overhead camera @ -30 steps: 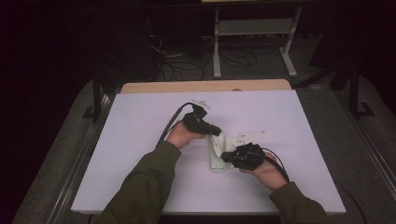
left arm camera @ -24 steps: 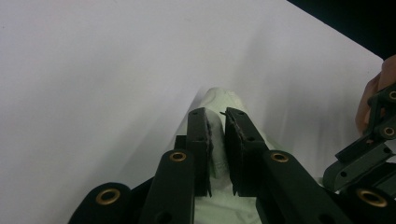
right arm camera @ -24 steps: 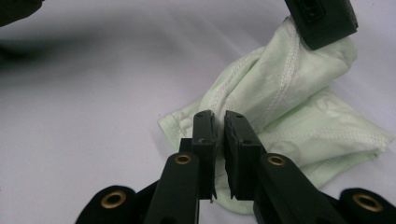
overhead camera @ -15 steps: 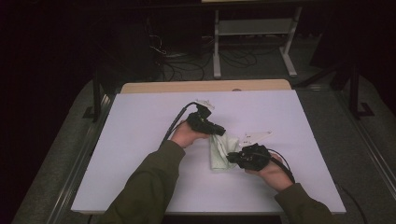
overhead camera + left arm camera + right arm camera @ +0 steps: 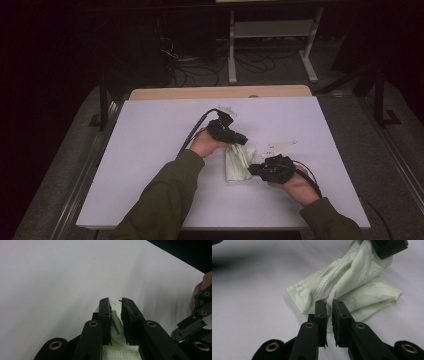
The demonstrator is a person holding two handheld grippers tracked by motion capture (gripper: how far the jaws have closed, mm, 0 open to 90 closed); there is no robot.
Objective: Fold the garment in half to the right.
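While both grippers' jaws pinch the green cloth (image 5: 238, 162) mid-table, bare tabletop (image 5: 150, 150) surrounds them.

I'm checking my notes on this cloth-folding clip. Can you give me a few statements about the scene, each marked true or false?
1. The left tool has pale green cloth between its jaws. True.
2. The cloth lies spread out flat across the table. False: it is bunched and folded, with one end lifted by the left tool.
3. The right tool has its jaws nearly closed, next to the cloth's near edge. True.
4. The cloth is dark blue. False: it is pale green with stitched hems.
5. The right tool is at the table's far edge. False: it is by the cloth, near the middle.
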